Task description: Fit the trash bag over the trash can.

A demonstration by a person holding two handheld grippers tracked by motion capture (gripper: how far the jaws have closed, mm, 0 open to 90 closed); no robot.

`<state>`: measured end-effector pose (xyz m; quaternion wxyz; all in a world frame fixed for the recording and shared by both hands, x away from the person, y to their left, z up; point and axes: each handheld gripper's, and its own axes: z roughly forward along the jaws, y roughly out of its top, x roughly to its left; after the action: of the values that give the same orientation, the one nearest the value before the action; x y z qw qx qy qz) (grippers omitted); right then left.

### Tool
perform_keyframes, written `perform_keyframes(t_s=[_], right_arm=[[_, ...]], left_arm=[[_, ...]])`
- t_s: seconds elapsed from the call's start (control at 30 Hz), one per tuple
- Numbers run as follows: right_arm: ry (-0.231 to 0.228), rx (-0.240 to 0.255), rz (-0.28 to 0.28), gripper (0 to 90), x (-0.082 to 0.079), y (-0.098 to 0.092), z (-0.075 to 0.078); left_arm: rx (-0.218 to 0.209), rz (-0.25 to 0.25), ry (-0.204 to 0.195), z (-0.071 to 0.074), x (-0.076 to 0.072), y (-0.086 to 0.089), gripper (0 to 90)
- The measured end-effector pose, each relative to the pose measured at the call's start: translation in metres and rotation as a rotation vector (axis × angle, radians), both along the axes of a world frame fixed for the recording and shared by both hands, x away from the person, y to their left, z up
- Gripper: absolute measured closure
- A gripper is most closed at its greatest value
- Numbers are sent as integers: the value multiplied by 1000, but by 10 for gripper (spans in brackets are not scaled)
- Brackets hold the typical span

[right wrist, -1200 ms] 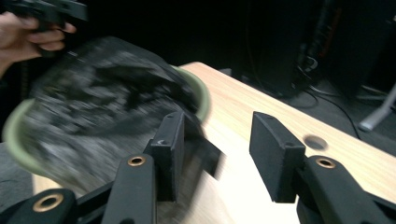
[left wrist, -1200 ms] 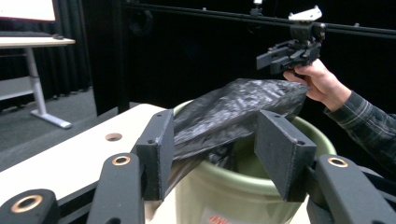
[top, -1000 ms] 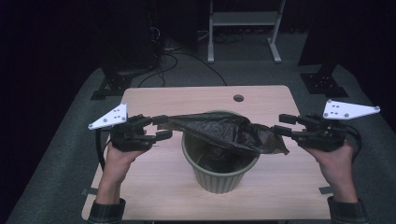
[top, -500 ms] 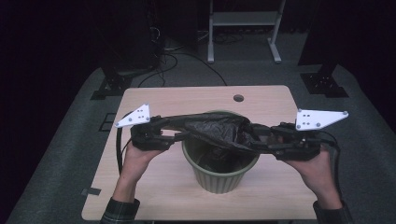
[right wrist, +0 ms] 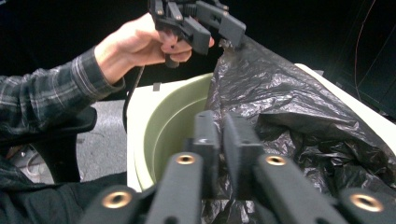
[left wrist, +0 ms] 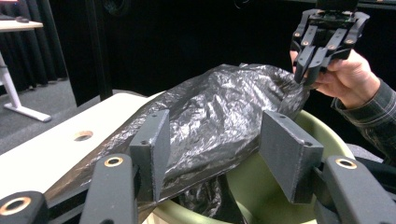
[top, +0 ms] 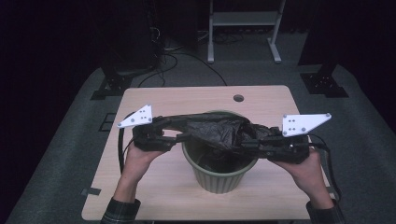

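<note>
Nearest, the right hand-held gripper [top: 248,143] pinched the black bag [top: 212,130] between closed jaws, while the left hand-held gripper [top: 180,136] stood apart around its other edge. The bag stretched over the green bin [top: 219,175] on the bench [top: 187,98], probably for lining it.

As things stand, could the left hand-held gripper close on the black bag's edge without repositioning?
Probably yes. The left hand-held gripper is open, and the black bag runs between its jaws above the green bin, with nothing in between. The right hand-held gripper already pinches the far end.
</note>
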<state>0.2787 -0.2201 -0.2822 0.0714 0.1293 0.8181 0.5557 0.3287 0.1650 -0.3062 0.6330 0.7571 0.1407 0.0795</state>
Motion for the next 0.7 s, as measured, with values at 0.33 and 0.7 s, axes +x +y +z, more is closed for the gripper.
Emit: perform_keyframes(t_s=[0.33,0.7], right_arm=[[-16,1,-51,900,9,-2,4],[-34,54,-104,900,30,-4,15]], left_arm=[[5,-24,-19,8,-1,-9,411],[54,-70,-37,21,14,-35,402]])
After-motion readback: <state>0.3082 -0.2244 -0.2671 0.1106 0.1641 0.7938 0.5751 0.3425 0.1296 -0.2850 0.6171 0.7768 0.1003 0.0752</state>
